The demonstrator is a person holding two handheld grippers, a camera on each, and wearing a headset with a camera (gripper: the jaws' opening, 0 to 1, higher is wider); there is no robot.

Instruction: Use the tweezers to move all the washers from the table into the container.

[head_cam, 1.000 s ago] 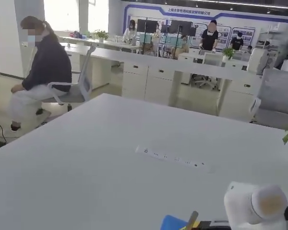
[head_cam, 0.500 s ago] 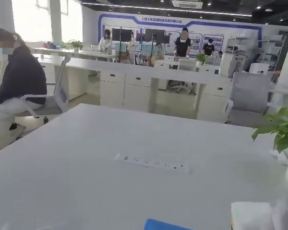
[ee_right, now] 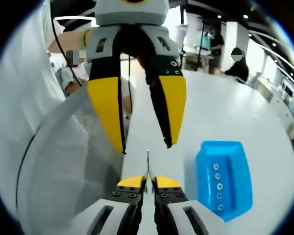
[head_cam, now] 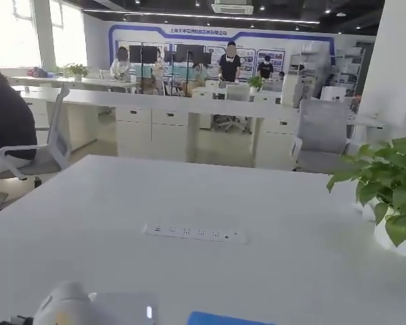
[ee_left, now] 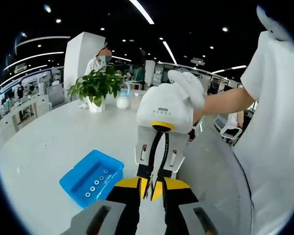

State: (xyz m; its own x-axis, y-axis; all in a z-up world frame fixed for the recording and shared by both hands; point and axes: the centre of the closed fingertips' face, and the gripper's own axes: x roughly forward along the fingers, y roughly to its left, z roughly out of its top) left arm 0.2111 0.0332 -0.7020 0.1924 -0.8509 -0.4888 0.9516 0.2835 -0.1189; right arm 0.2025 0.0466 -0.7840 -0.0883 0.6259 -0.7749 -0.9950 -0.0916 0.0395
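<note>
Clenched right gripper (ee_right: 148,180) hid most of the tweezers (ee_right: 147,164); left gripper (ee_right: 146,148) hung released; blue tray (ee_right: 206,166) sat on white table (ee_right: 225,107)

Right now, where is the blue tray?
The tray sits on the table: lower left in the left gripper view, lower right in the right gripper view, near the tweezers.

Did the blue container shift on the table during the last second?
No. The blue container sits just below the power strip, as before; the head view itself panned.
</note>
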